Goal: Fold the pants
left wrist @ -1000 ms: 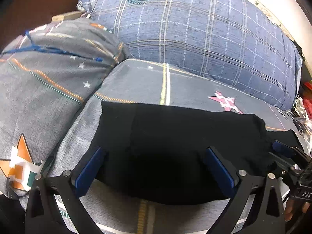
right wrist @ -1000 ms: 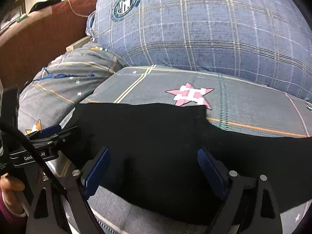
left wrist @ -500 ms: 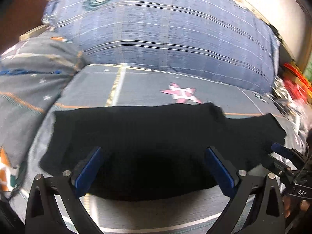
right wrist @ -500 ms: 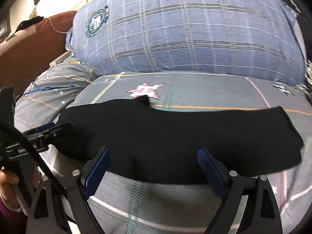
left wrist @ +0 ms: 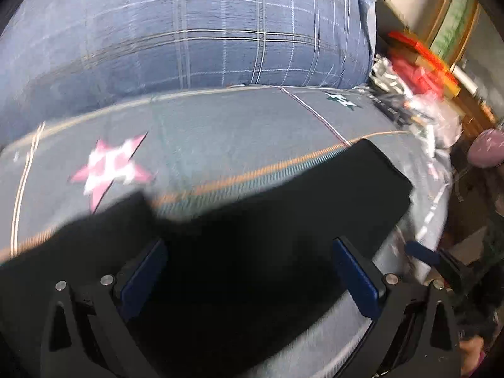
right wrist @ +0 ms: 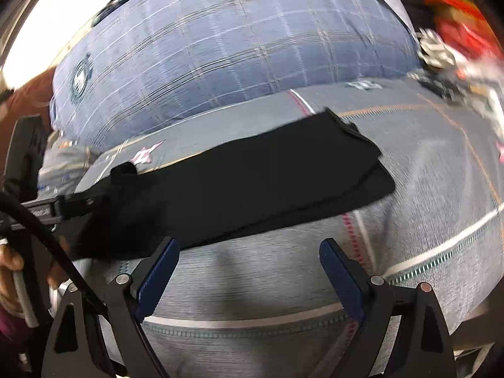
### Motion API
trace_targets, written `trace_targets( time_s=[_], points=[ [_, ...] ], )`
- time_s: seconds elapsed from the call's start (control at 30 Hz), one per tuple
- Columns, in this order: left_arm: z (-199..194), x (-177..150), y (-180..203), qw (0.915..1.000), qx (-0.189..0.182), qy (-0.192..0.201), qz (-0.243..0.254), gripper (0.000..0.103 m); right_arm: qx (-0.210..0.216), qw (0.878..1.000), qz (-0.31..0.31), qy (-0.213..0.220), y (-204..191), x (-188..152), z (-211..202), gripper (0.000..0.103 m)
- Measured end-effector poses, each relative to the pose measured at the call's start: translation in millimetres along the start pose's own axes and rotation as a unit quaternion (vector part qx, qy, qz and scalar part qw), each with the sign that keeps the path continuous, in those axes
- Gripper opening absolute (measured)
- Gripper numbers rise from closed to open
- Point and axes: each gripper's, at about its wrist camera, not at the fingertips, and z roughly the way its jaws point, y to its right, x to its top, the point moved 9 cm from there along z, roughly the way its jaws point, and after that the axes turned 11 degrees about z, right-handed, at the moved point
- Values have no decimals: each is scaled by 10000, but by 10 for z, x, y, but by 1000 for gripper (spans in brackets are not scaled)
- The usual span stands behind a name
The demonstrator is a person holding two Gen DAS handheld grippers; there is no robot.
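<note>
Flatly, black pants lay on grey bedspread (blurred); left gripper and right gripper both spread, empty.

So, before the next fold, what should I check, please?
1. Left gripper open: ok.
2. Right gripper open: ok.
3. Black pants lie long and flat on the grey cover: ok.
4. Cuff end stacked evenly: not ok, one layer sticks out.
5. Right gripper over the cloth: not ok, only the cover lies between its fingers.
6. Waist end tidy: cannot tell, blurred.
</note>
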Motion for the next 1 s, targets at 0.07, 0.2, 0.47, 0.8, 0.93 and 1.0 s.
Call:
trace_targets(
  time_s=[0.07,0.2,0.47,0.8,0.93,1.0],
  points=[
    [129,176,58,9999,-26,-17,137,103,-63,10000,49,-25,76,46,47,94],
    [254,515,232,9993,-223,47,296,103,-48,9999,164,27,177,109,85,94],
    [827,842,765,9894,-446,-390,1323,103,57,9994,295,154,281,191,119,96],
    [643,885,242,9969,-393,-142,666,103,-579,9932,-766,651,337,972,-108,74],
    [574,835,-31,9989,-275,-132,351,103,-530,9933,-1007,181,301,1153,338,43],
    [547,805,-96,9991,-254,-129,312,103,-583,9915,-1158,-69,293,1144,569,39]
  ],
)
